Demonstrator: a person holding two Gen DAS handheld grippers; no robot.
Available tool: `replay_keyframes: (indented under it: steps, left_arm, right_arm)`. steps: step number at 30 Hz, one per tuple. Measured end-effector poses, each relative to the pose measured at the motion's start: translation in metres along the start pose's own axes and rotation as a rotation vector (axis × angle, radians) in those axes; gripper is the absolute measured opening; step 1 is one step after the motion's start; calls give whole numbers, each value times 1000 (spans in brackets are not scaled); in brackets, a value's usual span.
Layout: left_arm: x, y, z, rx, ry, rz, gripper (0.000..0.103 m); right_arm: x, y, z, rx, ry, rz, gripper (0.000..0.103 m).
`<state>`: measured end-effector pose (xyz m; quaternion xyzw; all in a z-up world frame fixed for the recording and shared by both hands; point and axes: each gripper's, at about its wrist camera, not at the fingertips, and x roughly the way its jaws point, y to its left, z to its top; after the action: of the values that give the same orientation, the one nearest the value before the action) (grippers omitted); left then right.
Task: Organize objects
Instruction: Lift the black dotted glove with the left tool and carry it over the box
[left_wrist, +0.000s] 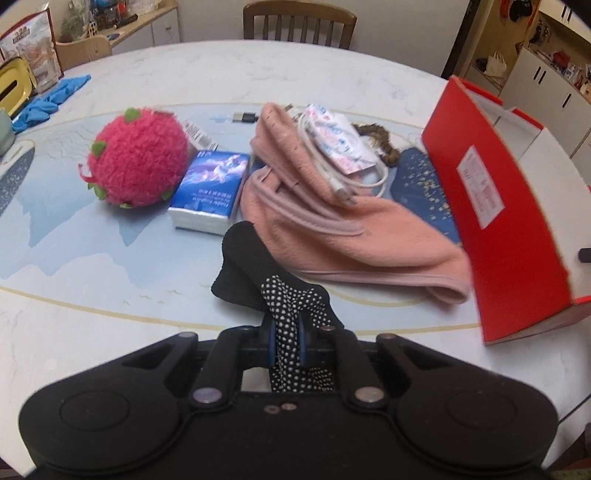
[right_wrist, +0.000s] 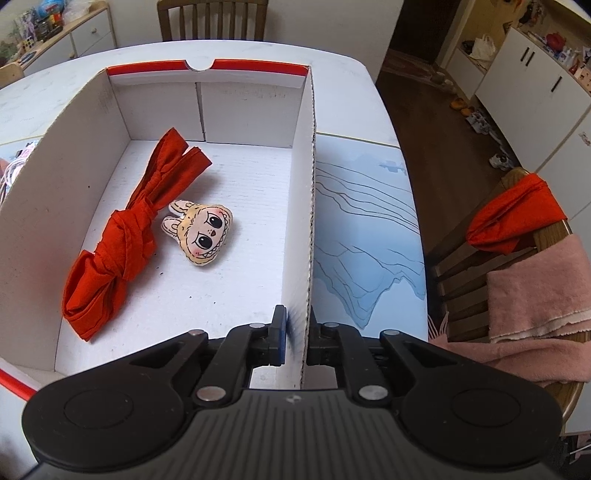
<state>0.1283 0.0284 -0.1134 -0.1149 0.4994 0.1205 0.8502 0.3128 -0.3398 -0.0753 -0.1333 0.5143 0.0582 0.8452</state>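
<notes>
Though knit, dotted sock (left_wrist: 291, 306) w/ tongs (left_wrist: 287, 339)

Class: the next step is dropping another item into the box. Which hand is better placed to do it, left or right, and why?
Left. The left gripper is already shut on the black dotted sock, close to the red box. The right gripper is clamped on the box's wall, probably steadying it.

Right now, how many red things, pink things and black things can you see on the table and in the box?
Red: 3, the fluffy ball, the box and the knotted cloth.
Pink: 1, the fleece cloth.
Black: 1, the dotted sock in the left gripper.
Total: 5.
</notes>
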Motion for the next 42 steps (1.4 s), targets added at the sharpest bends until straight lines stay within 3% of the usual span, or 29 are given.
replay_keyframes:
  steps: [11, 19, 24, 35, 42]
  left_arm:
    - [-60, -44, 26, 3, -128, -50, 8]
    - [-95, -102, 64, 158, -244, -92, 8]
    - [-99, -144, 88, 258, -273, -130, 9]
    - [-59, -244, 122, 464, -216, -223, 9]
    - [-11, -287, 130, 540, -120, -243, 9]
  right_arm:
    - [0, -11, 0, -14, 0, 89, 4]
    - [0, -16, -2, -20, -7, 124, 5]
    - [0, -19, -1, -31, -10, 130, 5]
    - [1, -24, -1, -34, -14, 141, 5]
    - [3, -26, 0, -21, -10, 148, 5]
